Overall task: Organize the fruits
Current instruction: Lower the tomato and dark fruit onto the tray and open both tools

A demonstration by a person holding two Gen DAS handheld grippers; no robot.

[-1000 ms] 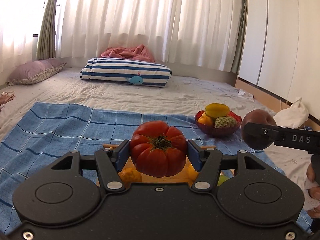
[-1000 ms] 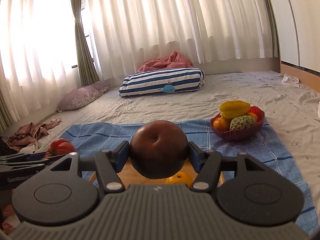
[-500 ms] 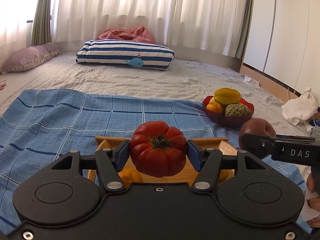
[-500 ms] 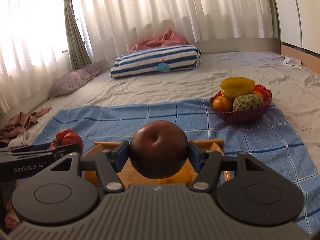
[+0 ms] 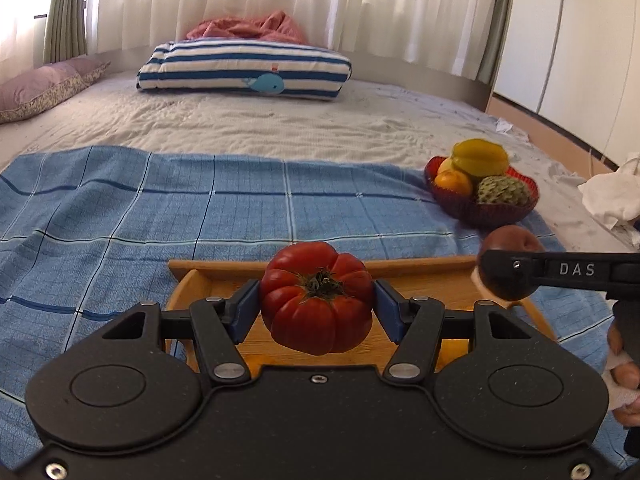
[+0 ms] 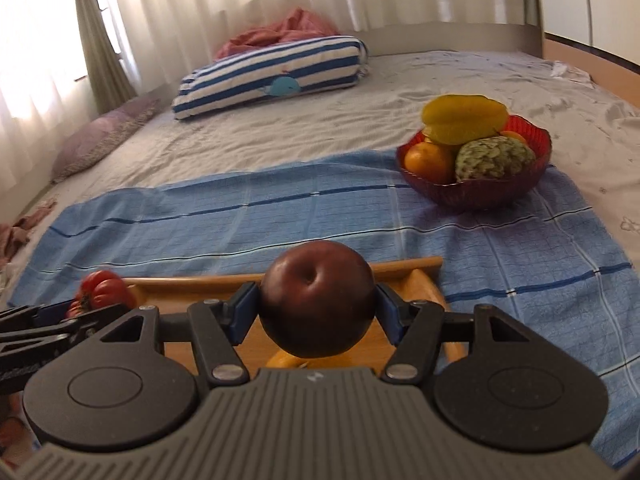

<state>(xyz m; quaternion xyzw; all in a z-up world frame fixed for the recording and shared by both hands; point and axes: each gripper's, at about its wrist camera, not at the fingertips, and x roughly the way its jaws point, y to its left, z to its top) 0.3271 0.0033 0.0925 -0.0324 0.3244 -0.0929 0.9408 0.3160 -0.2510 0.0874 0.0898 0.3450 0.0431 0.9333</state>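
Blue checked cloth (image 5: 160, 216) on the bed, wooden tray (image 5: 420, 280) sitting on it, and over that tray the left gripper (image 5: 317, 312) is clamped on a ribbed tomato (image 5: 317, 300) while the right gripper (image 6: 317, 314) squeezes a dark apple (image 6: 317, 300).

The shallow wooden tray (image 5: 424, 276) is largely hidden behind the left tool's body; a small yellow-orange fruit (image 6: 282, 360) peeks out under the dark red apple (image 6: 318, 300); the person's fingers (image 5: 624, 372) are cut off at the frame edge.
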